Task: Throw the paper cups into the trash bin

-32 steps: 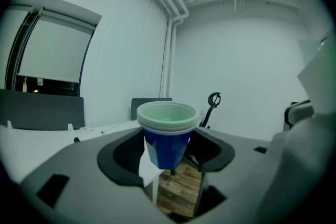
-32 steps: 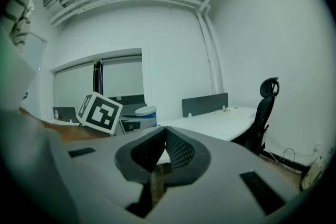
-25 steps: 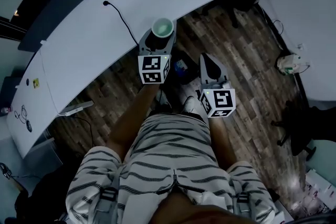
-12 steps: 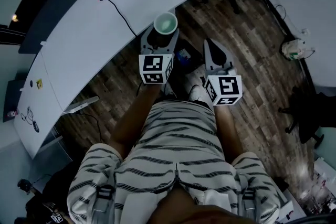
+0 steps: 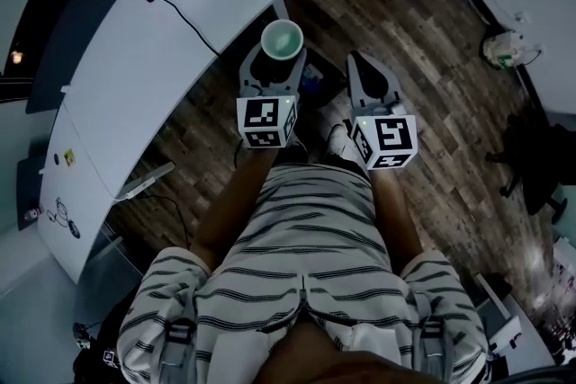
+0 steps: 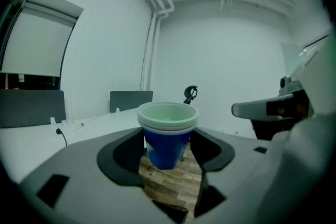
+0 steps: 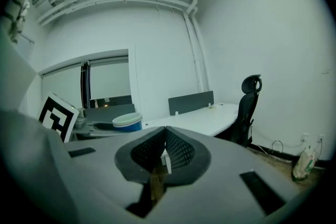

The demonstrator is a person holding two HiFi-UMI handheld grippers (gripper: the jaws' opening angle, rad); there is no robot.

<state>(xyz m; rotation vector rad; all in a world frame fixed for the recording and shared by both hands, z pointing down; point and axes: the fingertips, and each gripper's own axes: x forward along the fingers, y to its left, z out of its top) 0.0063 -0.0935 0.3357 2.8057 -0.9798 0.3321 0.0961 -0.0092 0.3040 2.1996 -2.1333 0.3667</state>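
Paper cups (image 5: 282, 40), nested into one stack with blue sides and pale rims, are carried upright above the wooden floor (image 5: 432, 112), just beside the edge of the white desk (image 5: 126, 76).

At the far left of the head view, the desk is seen running in a long curve, and a black cable (image 5: 184, 16) is laid across its top.

Next to it, the left gripper (image 5: 275, 60) is held out in front of the person's striped shorts (image 5: 306, 265). In the left gripper view its jaws are spread wide and clamped on the stack (image 6: 168, 131), one dark pad against each side of the blue wall, with floorboards visible below.

To the right, the right gripper (image 5: 362, 67) is held level with the left one but apart from it. In the right gripper view its jaws (image 7: 163, 157) are pressed together at the tips and nothing is caught between them. In that same view the stack (image 7: 127, 121) is seen off to the left, and a black office chair (image 7: 247, 107) is placed at the end of a desk on the right.
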